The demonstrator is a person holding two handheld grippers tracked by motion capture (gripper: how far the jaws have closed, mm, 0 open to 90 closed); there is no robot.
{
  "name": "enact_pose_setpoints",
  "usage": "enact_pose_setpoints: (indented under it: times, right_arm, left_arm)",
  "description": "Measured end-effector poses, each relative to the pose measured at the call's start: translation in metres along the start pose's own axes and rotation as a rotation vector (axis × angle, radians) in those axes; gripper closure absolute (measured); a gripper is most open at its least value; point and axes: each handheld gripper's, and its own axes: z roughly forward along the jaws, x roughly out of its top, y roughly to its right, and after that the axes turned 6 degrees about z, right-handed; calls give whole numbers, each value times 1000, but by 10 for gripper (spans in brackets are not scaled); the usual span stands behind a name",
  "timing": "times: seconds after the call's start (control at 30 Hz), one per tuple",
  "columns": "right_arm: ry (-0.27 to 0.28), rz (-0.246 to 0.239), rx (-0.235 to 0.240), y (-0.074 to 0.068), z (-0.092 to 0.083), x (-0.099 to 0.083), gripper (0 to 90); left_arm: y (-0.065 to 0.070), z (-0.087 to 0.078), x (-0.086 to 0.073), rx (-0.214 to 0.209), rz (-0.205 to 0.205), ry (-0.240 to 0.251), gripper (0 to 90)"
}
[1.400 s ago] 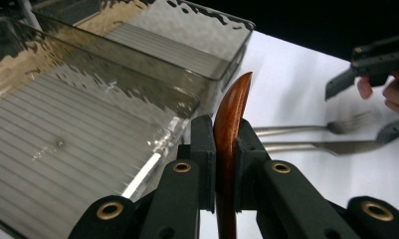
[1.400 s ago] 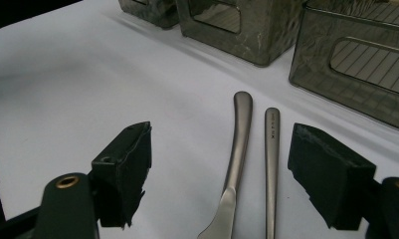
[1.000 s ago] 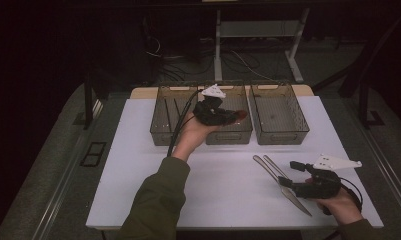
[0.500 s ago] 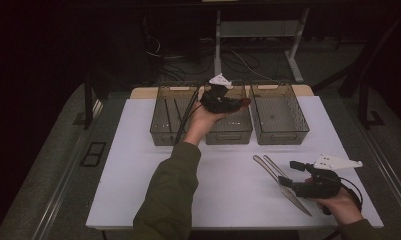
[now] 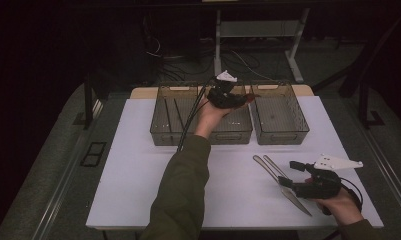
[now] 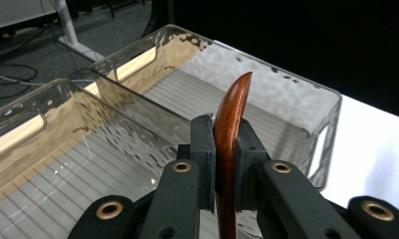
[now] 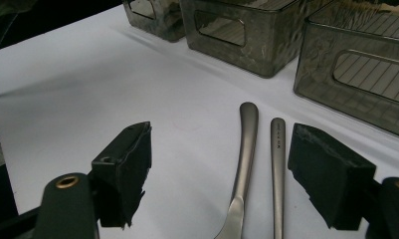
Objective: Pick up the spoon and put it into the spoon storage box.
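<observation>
Slim reddish-brown wooden handle point(image 6: 232, 129), glossy, tapering to a curved tip, standing upright and clamped between the pads of the left tongs point(image 6: 226, 164). Two steel utensil handles point(image 7: 259, 164), side by side, flat, between the spread right tongs point(image 7: 219, 169).

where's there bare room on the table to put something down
The white table top is bare left of the sleeve, from the left bin down to the near edge. It is crowded near right, where two metal utensils lie at the right gripper. The left gripper holds a wooden piece above the middle bin.
</observation>
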Motion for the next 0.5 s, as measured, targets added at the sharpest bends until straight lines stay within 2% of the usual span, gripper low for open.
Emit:
enact_pose_setpoints:
  times: [0.23, 0.43, 0.5]
  right_arm:
    - [4, -3, -1, 2, -1, 0, 254]
    - [1, 0, 1, 2, 0, 0, 254]
    - [3, -2, 0, 2, -1, 0, 254]
  left_arm:
    - [-7, 13, -10, 16, -34, -19, 814]
    - [-9, 20, -16, 39, -59, -54, 810]
    - [-10, 21, -16, 64, -76, -63, 752]
